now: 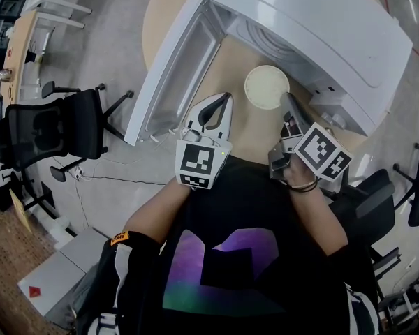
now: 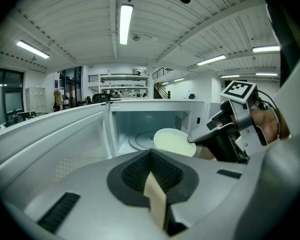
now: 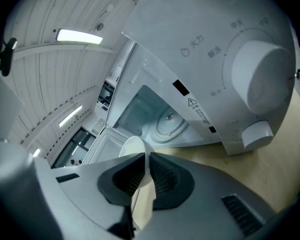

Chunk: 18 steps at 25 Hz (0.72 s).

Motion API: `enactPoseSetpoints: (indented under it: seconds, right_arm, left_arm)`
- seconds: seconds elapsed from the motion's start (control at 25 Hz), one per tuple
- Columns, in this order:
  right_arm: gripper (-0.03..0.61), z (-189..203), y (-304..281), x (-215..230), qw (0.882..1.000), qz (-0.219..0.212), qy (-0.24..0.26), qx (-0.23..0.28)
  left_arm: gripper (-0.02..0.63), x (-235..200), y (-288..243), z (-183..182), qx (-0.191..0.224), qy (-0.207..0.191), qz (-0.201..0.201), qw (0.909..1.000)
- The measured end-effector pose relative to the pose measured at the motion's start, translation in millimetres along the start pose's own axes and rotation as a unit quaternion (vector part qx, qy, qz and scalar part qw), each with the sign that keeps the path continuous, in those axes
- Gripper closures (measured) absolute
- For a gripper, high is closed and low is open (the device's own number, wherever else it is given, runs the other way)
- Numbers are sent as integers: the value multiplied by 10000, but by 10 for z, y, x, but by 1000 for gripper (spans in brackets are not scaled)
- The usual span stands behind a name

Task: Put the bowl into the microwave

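Before open microwave [image 1: 314,26], over bench [image 1: 255,135]: white bowl [image 1: 266,86], rim clamped in right tongs [image 1: 287,105]. Left tongs [image 1: 222,103]: closed, empty. Step: carry-in. Next, likely: pass doorway level, lower onto turntable [image 3: 169,124].

Bright ceiling tubes [image 2: 125,24] light everything evenly; fisheye warps edges, corners vignette black.

A round wooden table [image 1: 255,128] lies under the left gripper [image 1: 225,100], on a grey floor [image 1: 112,54]. Left of that gripper stands a black office chair [image 1: 52,128], with a pale desk [image 1: 17,47] beyond it and cables [image 1: 119,179] trailing nearer. Ahead of the gripper a white ribbed ceiling [image 2: 65,19] carries tube lights [image 2: 125,21]; stairs [image 2: 162,88] rise far ahead, and dark windows [image 2: 2,91] stand to its left.
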State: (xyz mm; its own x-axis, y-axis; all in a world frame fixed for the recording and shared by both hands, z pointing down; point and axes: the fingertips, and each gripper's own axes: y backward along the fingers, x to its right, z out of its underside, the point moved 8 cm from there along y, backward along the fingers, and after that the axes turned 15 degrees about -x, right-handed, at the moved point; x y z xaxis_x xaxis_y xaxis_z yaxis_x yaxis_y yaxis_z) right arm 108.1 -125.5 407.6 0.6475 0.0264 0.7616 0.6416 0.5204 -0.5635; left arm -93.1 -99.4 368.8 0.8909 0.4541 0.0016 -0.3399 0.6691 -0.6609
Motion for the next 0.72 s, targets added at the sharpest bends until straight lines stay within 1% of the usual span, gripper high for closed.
enactPoseSetpoints:
  seconds: [0.36,0.72]
  right_arm:
    - [533,-193,-120,-110,9995,19,107,285]
    - [533,-380,-283,-102,9980,50,2,638]
  left_arm:
    - [568,-78,-169,-178,69,-98,34,9999]
    - [568,-151,-336,-332,11,-271,77,9996]
